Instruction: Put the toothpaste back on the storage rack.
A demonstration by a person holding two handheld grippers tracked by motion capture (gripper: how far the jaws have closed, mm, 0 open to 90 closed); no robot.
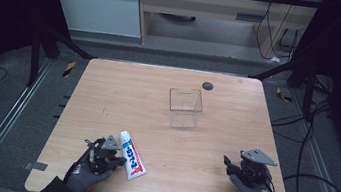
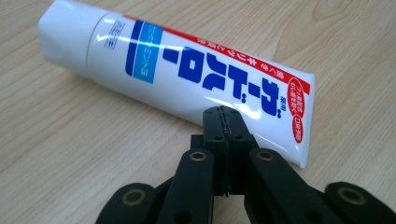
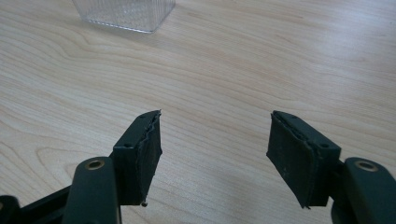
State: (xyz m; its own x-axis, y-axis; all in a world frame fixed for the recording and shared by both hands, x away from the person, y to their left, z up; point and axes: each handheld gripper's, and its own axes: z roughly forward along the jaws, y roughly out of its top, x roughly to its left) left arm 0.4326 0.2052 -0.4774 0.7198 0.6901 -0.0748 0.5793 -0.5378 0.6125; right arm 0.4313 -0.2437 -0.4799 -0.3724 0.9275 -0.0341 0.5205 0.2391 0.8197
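Observation:
A white tube with blue lettering and a red stripe lies on the wooden table near its front left. My left gripper sits just left of the tube's flat end. In the left gripper view its jaws are pressed together with nothing between them, their tips right in front of the tube. My right gripper rests at the front right, held in a gloved hand. Its jaws stand open over bare wood. A clear plastic box stands upright mid-table.
A small black disc is set into the table near its far edge. The base of the clear box shows at the top of the right gripper view. Cables lie on the floor at the right of the table.

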